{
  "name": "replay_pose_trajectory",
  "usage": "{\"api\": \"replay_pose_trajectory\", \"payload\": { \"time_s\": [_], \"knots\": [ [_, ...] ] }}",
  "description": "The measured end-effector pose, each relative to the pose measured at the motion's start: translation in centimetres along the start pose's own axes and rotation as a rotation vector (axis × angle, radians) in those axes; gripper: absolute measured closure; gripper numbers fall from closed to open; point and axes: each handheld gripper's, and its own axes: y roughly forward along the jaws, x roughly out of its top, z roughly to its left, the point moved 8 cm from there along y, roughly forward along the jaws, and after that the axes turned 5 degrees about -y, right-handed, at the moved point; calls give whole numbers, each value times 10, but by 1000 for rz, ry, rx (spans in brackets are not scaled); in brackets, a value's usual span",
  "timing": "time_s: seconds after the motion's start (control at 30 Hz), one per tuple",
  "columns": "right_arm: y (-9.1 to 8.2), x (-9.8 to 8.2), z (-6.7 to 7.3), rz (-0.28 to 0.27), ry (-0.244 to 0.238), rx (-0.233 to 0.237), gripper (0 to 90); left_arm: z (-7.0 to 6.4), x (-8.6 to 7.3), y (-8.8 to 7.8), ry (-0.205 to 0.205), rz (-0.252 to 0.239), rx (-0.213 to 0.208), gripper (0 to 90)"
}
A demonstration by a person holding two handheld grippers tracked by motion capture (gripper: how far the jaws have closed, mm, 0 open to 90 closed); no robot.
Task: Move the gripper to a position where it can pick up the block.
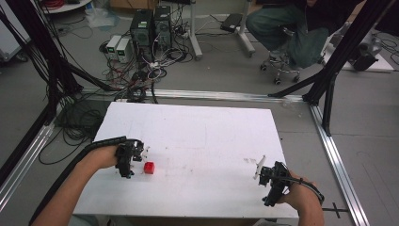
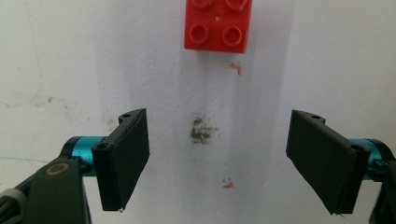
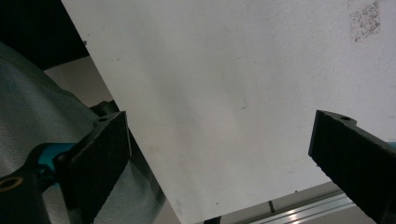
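We see a studded red plastic brick (image 2: 218, 24) at top centre on the scuffed white surface (image 2: 56, 56), beyond our left claw (image 2: 217, 158), spread wide and empty; our right claw (image 3: 219, 163) gapes empty too.

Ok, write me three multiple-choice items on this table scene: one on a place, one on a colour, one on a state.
1. Where does the toy brick lie?
A. beside the left claw
B. beside the right claw
C. on the floor

2. What colour is the brick?
A. blue
B. red
C. yellow

3. How do the left claw's jaws stand?
A. shut on the brick
B. shut on nothing
C. wide open, nothing between them

Answers:
1. A, since the high view shows the brick on the white table just next to the left claw.
2. B, since it shows red in the left gripper view.
3. C, since that view shows the jaws far apart and the brick ahead of them, untouched.
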Motion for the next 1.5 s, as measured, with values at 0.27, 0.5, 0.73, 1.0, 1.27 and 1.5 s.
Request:
{"api": "replay_pose_trajectory", "payload": {
  "time_s": [0.27, 0.5, 0.73, 1.0, 1.27, 1.5],
  "knots": [
    [-1, 2, 0, -8, -5, -5, 49, 4, 16, 4, 41, 5, -23, 217],
    [-1, 1, 0, -7, -4, -2, 49, 2, 28, 10, 68, 8, -47, 217],
    [-1, 3, 0, -8, -11, -1, 49, 2, 35, 17, 82, 14, -62, 217],
    [0, 4, 1, -4, -11, 2, 49, 2, 43, 26, 79, 15, -80, 218],
    [0, 4, 0, -4, -12, 2, 49, -2, 46, 36, 103, 25, -97, 217],
    [0, 4, 1, -3, -12, 4, 49, 0, 44, 36, 99, 32, -92, 220]
  ]
}}
